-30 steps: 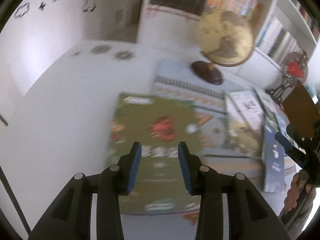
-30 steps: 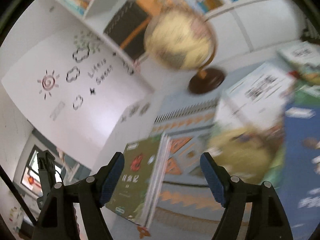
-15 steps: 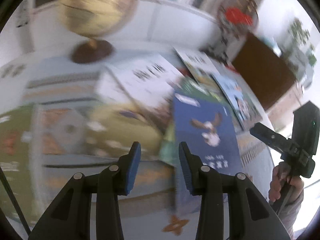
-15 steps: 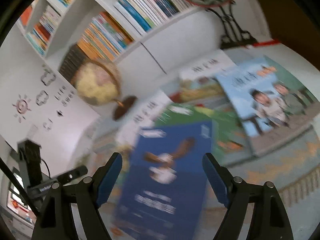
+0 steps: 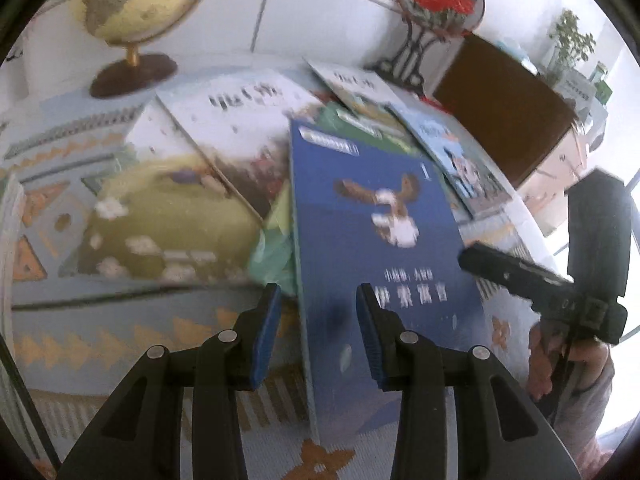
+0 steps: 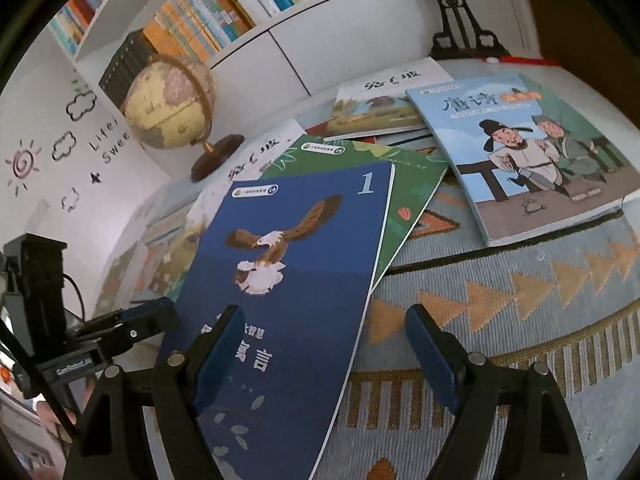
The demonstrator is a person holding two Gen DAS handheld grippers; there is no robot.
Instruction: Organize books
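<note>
Both grippers hover over the blue book — nothing held. Left gripper narrowly parted; right gripper spread wide.

The blue book bears a "1"; the wall reads "Swee".

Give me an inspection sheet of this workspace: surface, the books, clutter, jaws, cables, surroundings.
Surface: patterned cloth with orange triangles covers the table.
Job's things: blue eagle book lies on top, overlapping a green book; light-blue book lies apart to the right; white-covered books behind.
Clutter: globe on a dark base.
Grippers: left gripper has narrow, empty jaws over the blue book's edge; right gripper has wide, empty jaws across the blue book's other edge.
Cables: a thin black cable on the left gripper's mount.
Surroundings: bookshelf, wall drawings, wooden cabinet.
</note>
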